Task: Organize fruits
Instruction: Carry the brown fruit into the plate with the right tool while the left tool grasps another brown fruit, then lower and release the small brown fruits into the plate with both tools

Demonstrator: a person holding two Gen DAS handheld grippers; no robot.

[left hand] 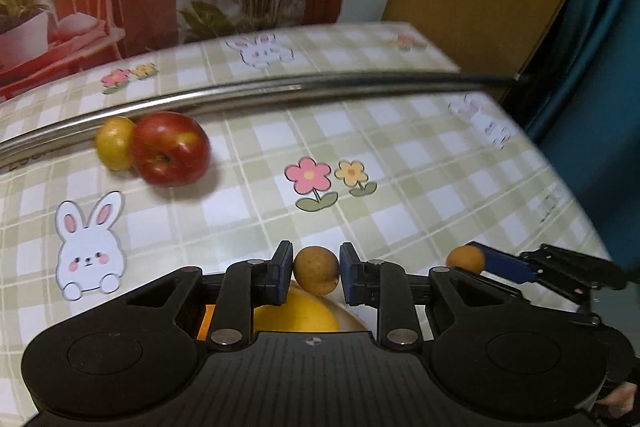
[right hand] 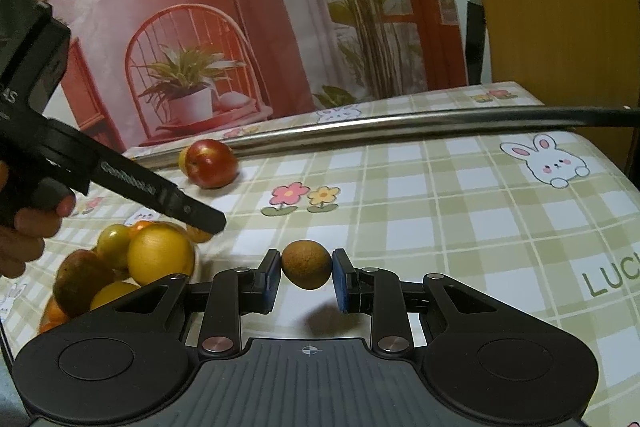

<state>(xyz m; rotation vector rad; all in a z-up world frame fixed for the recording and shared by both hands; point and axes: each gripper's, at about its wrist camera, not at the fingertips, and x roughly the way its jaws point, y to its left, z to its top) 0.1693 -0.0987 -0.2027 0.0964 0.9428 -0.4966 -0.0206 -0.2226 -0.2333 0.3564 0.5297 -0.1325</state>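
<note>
While each pair of jaws is pinched tight on a small brown fruit, the step in hand looks like carrying those two pieces to the pile and setting them down gently. The left gripper (left hand: 316, 269) holds its brown fruit (left hand: 316, 270) squarely between the blue pads, directly above a large yellow fruit (left hand: 298, 315) that shows just beneath the jaws, so it seems already over the heap; the heap's container, if there is one, cannot be made out. The right gripper (right hand: 306, 270) clamps a second brown fruit (right hand: 307, 264) in the same way, hanging clear above the table (right hand: 460, 227) with its shadow below, and the pile of fruits (right hand: 120, 267) lies to the left of its jaws, under the left gripper's arm. To do this well, I would lower each fruit until it rests in a hollow between its neighbours before the jaws ease apart, since a round piece let go on a rounded heap is likely to roll off. The two grippers sit close, so one should release and back away before the other moves in. Further out, ahead and left of both jaws, a red apple (left hand: 170, 149) touches a yellow-green fruit (left hand: 114, 149) beside a metal bar (left hand: 320, 85), both not yet gathered.
</note>
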